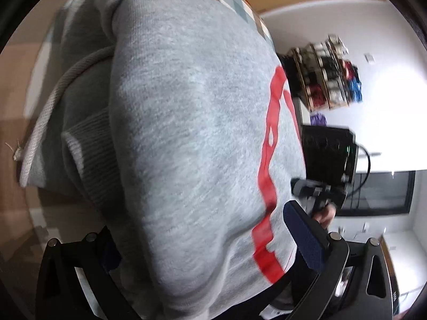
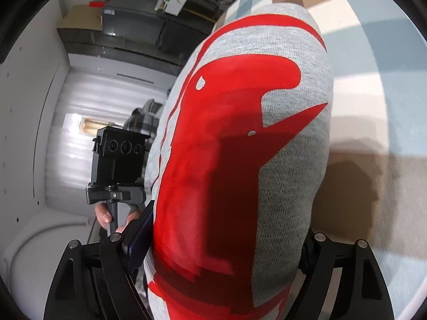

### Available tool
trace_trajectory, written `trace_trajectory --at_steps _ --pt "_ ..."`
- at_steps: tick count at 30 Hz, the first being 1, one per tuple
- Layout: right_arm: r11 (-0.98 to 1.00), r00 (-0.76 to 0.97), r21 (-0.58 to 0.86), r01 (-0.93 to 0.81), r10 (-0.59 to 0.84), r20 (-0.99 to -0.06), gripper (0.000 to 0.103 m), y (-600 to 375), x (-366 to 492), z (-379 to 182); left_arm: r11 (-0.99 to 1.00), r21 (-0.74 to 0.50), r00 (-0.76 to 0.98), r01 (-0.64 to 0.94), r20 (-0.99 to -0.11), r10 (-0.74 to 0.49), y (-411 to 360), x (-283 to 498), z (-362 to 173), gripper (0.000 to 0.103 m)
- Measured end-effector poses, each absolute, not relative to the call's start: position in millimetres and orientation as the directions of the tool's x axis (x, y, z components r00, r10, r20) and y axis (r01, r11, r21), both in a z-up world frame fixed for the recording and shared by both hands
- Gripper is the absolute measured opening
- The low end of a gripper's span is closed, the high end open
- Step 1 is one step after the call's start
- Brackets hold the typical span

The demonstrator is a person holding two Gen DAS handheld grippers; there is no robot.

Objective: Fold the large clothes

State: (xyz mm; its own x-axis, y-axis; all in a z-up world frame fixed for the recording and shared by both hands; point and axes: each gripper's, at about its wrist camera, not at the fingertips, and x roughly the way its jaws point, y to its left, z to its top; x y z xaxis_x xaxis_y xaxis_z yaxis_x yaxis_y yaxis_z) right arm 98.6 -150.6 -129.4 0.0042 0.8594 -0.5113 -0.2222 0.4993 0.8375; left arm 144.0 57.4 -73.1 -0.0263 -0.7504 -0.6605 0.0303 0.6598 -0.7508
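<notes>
A grey hoodie (image 1: 186,133) with a large red print fills the left wrist view; its ribbed cuff (image 1: 88,154) and drawstring (image 1: 45,112) hang at the left. My left gripper (image 1: 202,261) is shut on a thick fold of the hoodie; one blue-padded finger (image 1: 304,237) shows at the right. In the right wrist view the same hoodie (image 2: 288,160) with the red print (image 2: 221,146) bulges between the fingers. My right gripper (image 2: 221,256) is shut on it. The garment is lifted above a checked cloth surface (image 2: 373,53).
The other hand-held gripper with its camera block shows in each view (image 1: 328,160), (image 2: 117,165). A shelf of coloured items (image 1: 328,74) stands by a white wall. A dark cabinet with boxes (image 2: 128,26) is behind.
</notes>
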Motion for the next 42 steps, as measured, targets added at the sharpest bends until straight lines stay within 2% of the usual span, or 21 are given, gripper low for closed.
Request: trace_trajectory --at_steps 3,6,12,14,17,19,24,27,42 --pt "0.495 -0.029 0.843 -0.209 0.859 -0.511 0.085 -164 90 -132 0.659 -0.752 -0.056 0.005 -0.658 -0.751 66 142 -77 0.101" --pt "0.5 -0.022 0.843 -0.2 0.858 -0.514 0.085 -172 87 -140 0.731 -0.682 -0.041 -0.023 -0.73 -0.682 80 141 -80 0.101" --pt "0.527 -0.012 0.827 -0.194 0.842 -0.54 0.097 -152 97 -143 0.751 -0.661 -0.031 0.002 -0.75 -0.66 84 147 -83 0.101" --pt "0.544 -0.01 0.812 -0.213 0.83 -0.558 0.102 -141 98 -137 0.736 -0.676 -0.015 0.009 -0.736 -0.676 84 146 -85 0.101" --pt "0.551 -0.006 0.802 -0.229 0.823 -0.568 0.102 -136 101 -137 0.665 -0.747 -0.014 -0.022 -0.664 -0.747 71 147 -92 0.1" --pt "0.54 -0.006 0.81 -0.23 0.831 -0.556 0.101 -136 103 -138 0.653 -0.757 -0.004 -0.012 -0.653 -0.757 70 148 -94 0.1" --pt "0.545 0.024 0.794 -0.27 0.828 -0.56 0.088 -137 99 -133 0.614 -0.789 0.008 0.023 -0.614 -0.789 61 148 -81 0.099" --pt "0.55 0.052 0.78 -0.3 0.826 -0.562 0.083 -136 95 -127 0.626 -0.779 0.012 0.035 -0.626 -0.78 57 149 -73 0.099" --pt "0.563 0.166 0.777 -0.28 0.826 -0.538 0.082 -160 65 -114 0.586 -0.802 -0.033 0.115 -0.593 -0.805 27 147 -63 0.099"
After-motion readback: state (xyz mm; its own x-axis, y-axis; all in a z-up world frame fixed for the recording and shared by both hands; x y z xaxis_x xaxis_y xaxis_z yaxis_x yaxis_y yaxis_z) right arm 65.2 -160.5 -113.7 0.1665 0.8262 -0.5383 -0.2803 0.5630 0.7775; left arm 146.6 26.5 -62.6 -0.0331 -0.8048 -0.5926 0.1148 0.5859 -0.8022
